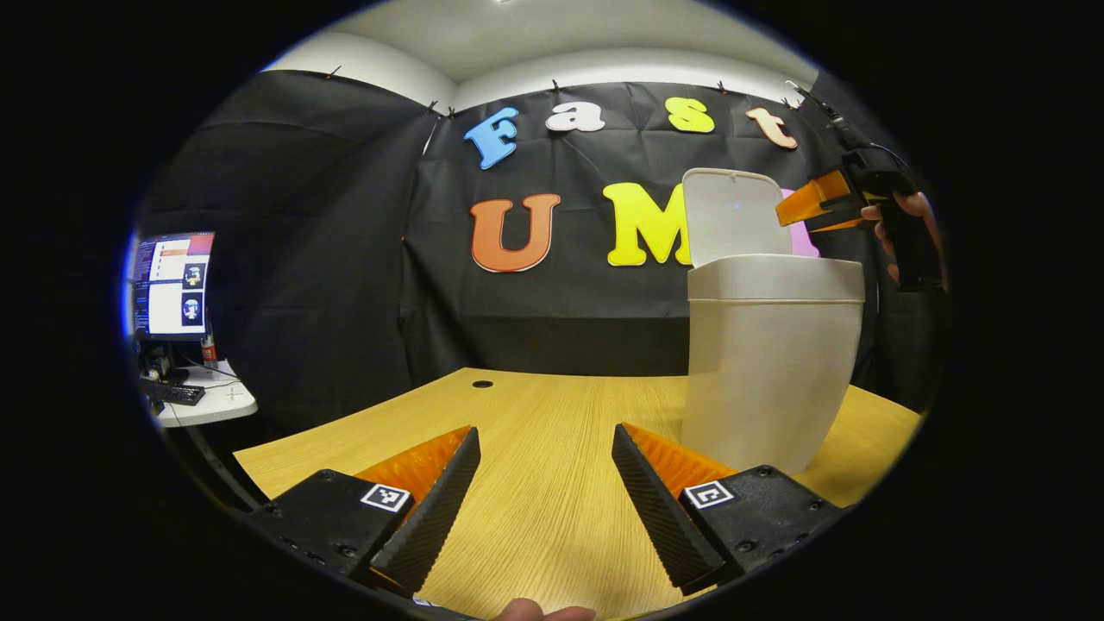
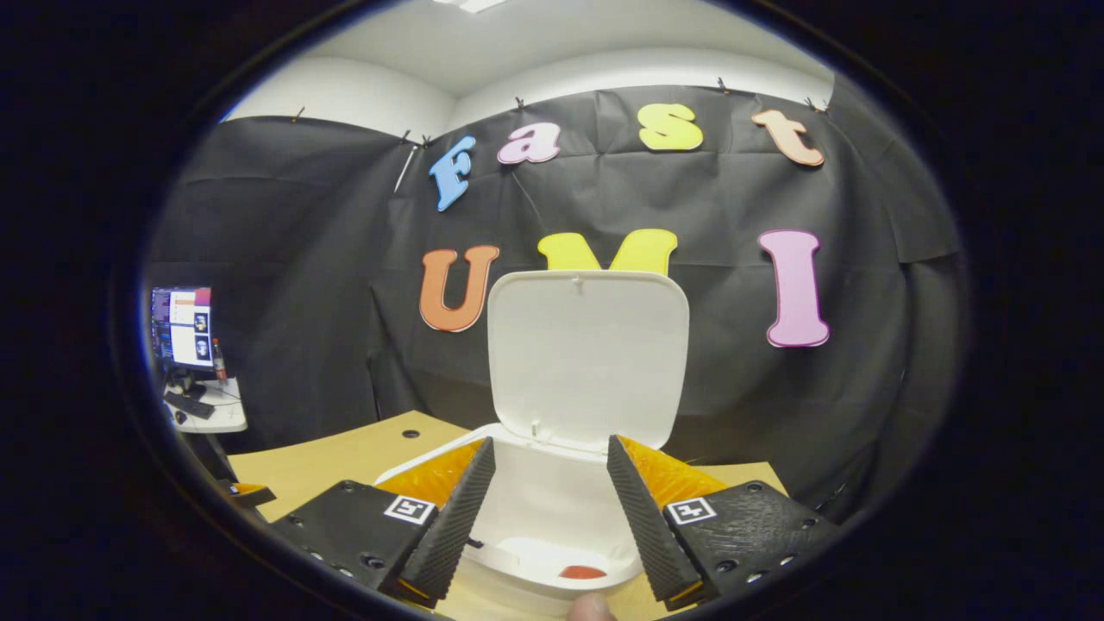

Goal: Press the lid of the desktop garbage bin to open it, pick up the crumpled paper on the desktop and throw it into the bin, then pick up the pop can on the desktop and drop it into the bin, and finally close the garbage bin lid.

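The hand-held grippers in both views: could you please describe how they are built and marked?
Each hand-held gripper, left and right, has two wedge-shaped fingers with ribbed inner faces, mounted on black blocks with screws. Each block carries a small square black-and-white marker. In the left gripper view, the right one has a black pistol-style handle with a thin black cable at its top, gripped by a hand.

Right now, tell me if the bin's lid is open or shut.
Open. The lid stands upright behind the garbage bin, hinged at the back; the right gripper view looks down past it into the bin's mouth.
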The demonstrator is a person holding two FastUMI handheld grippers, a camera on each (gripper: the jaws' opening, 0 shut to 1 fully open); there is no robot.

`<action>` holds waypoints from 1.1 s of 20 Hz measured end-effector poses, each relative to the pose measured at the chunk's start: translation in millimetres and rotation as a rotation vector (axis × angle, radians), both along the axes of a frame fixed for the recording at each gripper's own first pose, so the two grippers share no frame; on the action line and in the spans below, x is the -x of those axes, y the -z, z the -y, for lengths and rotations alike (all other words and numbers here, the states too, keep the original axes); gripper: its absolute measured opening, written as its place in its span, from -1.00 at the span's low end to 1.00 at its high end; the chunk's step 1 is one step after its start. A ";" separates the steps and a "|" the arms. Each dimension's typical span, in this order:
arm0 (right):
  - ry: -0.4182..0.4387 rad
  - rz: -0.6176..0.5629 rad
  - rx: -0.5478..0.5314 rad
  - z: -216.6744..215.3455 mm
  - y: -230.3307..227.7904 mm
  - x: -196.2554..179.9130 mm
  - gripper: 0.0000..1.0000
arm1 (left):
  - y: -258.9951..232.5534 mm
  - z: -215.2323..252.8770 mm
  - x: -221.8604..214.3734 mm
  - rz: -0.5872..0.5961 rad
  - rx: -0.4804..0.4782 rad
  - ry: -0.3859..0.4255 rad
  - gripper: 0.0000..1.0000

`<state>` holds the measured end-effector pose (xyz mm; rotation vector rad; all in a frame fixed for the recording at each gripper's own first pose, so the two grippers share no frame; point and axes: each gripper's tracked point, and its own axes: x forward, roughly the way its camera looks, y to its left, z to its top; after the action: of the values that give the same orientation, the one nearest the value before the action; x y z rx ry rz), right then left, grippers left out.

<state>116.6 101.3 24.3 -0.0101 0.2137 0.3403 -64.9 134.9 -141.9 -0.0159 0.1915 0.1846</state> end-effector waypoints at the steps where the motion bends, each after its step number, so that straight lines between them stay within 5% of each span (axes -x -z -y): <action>1: 0.001 -0.003 -0.001 0.0 0.6 2.3 0.64 | 0.4 1.2 -0.9 -0.002 0.003 0.005 0.98; 6: 0.055 0.011 -0.027 4.0 -16.4 13.0 0.65 | -3.7 13.3 -5.1 0.016 0.006 0.042 0.98; 13: 0.168 0.152 -0.069 7.1 -96.3 10.8 0.65 | -7.7 18.0 -6.3 0.041 0.015 0.066 0.99; 22: 0.214 0.180 -0.004 -9.9 -141.9 -48.6 0.65 | -11.7 19.7 -2.3 0.055 0.026 0.084 0.99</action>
<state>165.2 111.2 166.1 -0.0137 0.0345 0.1249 -62.6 115.1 -130.1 -0.0386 0.1390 0.0975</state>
